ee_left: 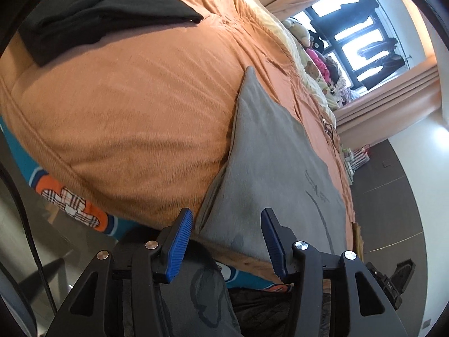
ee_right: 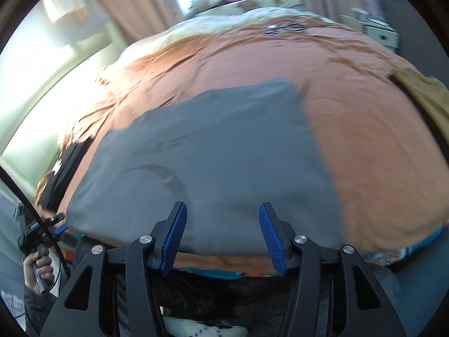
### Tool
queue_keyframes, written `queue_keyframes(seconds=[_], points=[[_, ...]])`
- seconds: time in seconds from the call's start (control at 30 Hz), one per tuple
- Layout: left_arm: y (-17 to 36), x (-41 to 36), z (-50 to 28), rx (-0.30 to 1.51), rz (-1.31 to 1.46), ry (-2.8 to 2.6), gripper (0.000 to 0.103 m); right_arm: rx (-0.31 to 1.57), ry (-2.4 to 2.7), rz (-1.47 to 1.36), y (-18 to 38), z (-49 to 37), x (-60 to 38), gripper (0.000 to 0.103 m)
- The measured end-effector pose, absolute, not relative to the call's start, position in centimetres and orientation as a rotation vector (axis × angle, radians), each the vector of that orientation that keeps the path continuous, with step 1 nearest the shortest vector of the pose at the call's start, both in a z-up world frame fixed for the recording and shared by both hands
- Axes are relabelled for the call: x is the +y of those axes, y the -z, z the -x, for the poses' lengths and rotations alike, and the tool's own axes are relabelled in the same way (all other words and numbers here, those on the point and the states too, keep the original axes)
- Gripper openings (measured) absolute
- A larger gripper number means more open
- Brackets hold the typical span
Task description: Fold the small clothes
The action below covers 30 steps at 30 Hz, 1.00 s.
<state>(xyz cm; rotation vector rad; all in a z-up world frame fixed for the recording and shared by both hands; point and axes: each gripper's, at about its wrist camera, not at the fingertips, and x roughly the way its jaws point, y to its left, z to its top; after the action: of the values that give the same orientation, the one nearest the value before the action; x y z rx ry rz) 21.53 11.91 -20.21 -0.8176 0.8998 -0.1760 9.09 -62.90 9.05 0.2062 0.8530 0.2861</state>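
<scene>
From the left wrist view we see, far to the left and up, a folded black garment lying on the orange bedcover, well apart from our work. Moving right, our left gripper has its blue-padded jaws released, with nothing pinched between them; the grey shirt lies flat on the bedcover, its near edge just past the fingertips and running away to the right of the gap. Whether the pads brush the cloth we cannot tell. Farther right, a heap of soft toys by the window is too small to sort out. In the right wrist view, the left edge shows a hand holding the other gripper's handle, partly cut off. Toward the middle, our right gripper also stands with its jaws apart and empty, the grey shirt spread on the bedcover beyond the fingertips, its near hem crossing just behind them. This view is smeared, so the shirt's print is unreadable, and a yellow cloth at the right rim is cut off.
</scene>
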Motion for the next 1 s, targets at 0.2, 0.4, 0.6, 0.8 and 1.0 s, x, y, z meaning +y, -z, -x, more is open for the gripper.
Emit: queue_keyframes(seconds=[0.2, 0.4, 0.6, 0.8, 1.0], points=[[21.1, 11.3, -21.5, 0.881, 0.831, 0.212, 0.052, 0.876, -0.377, -0.164, -8.1, -11.0, -58.6, 0.05], [20.5, 10.9, -20.9, 0.779, 0.861, 0.297, 0.052, 0.909, -0.433, -0.15, -6.1, -13.5, -56.1, 0.05], [20.8, 10.5, -22.3, 0.799, 0.81, 0.249, 0.035, 0.973, -0.473, -0.126, -4.3, -14.9, -54.0, 0.039], [22.0, 11.1, -22.3, 0.811, 0.845, 0.199, 0.013, 1.007, -0.488, -0.057, -3.0, -15.8, -51.2, 0.023], [21.9, 10.9, -22.4, 0.833, 0.854, 0.132, 0.008, 1.021, -0.42, 0.035, -2.5, -18.5, -49.2, 0.014]])
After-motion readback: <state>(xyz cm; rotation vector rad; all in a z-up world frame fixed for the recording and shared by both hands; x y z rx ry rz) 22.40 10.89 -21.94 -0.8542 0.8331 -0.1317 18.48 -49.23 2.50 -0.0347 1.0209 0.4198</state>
